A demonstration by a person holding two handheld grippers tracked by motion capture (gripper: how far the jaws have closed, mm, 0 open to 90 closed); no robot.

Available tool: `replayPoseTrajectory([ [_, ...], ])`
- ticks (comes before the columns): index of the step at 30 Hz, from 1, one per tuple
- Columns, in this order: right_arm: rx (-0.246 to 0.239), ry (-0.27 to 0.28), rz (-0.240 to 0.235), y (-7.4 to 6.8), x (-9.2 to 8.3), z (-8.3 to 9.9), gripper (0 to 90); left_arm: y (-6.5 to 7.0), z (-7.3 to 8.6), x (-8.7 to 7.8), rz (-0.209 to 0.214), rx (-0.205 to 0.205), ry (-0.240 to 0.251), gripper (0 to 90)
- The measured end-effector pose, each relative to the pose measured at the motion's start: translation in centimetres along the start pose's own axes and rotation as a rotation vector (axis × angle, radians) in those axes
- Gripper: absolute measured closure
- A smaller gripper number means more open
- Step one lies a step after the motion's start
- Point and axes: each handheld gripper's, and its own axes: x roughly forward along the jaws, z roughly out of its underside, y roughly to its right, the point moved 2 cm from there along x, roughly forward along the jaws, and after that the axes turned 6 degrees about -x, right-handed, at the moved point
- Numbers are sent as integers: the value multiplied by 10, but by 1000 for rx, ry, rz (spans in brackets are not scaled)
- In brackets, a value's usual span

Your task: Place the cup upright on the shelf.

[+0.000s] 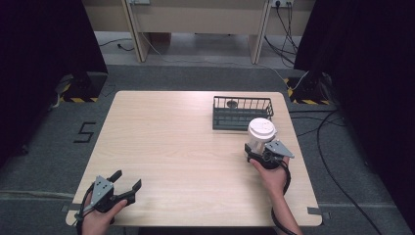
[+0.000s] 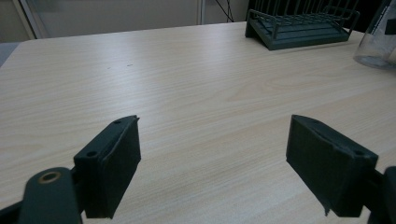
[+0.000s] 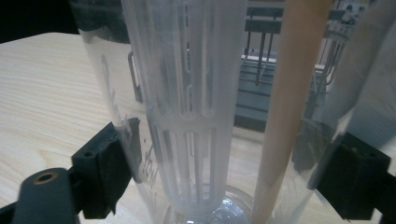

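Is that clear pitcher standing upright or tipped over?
Upright: the clear pitcher stands on the table, white lid on top, between the right gripper jaws.

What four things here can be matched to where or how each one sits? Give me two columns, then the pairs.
Things:
1. left hand-held gripper
2. right hand-held gripper
3. wire rack
4. white lid

States or places:
A. at the far right part of the table
B. on top of the clear jug
C. jaws wide apart over bare wood, holding nothing
D. jaws on either side of the clear jug

Pairs: 1-C, 2-D, 3-A, 4-B
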Motion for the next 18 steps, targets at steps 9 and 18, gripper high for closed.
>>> replayPoseTrajectory([
  [9,-12,4,-9,-1,1,-1,183,0,0,0,2,-2,0,172],
  [18,-16,38,-10,-3,-2,-13,184,0,0,0,2,-1,1,172],
])
